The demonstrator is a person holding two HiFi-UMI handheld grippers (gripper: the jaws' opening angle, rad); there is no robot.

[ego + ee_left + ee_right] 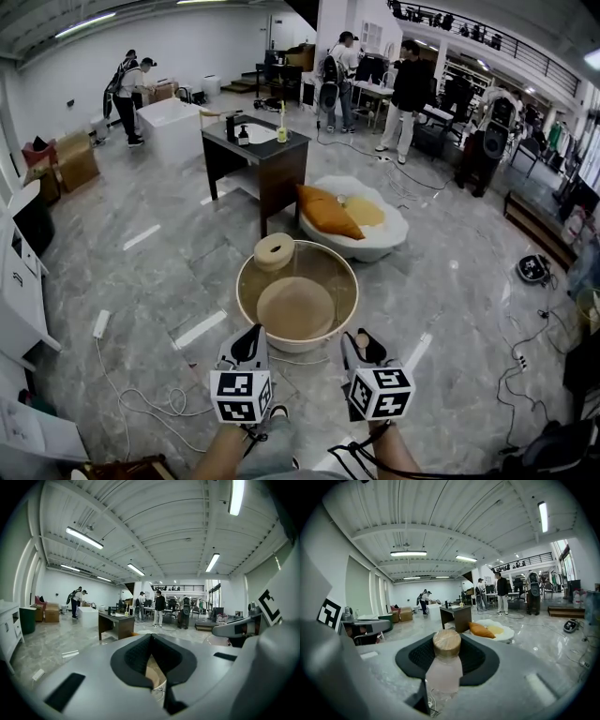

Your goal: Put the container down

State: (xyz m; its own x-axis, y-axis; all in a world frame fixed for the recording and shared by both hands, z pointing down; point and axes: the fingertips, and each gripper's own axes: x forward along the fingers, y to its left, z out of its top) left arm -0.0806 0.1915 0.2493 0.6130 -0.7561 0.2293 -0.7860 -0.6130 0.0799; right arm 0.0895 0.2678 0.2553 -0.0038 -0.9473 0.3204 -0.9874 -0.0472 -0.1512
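The container (pixel 274 251) is a pale jar with a round wooden lid. It stands upright on the far left rim of the round glass table (pixel 349 281), apart from both grippers. In the right gripper view the container (pixel 446 644) shows beyond the gap of the jaws, with its base hidden. My right gripper (pixel 361 339) (pixel 445 670) hovers at the table's near edge, part open, with nothing pressed between its pads. My left gripper (pixel 248 339) (pixel 151 656) hangs beside it with a narrow gap and holds nothing. Through that gap I see the table's wooden base (pixel 154 679).
A dark desk (pixel 258 150) stands behind the table. An egg-shaped floor cushion with an orange pillow (pixel 328 214) lies to its right. Cables (pixel 141 398) and a power strip (pixel 101 323) lie on the floor at the left. People (pixel 127 94) stand far back.
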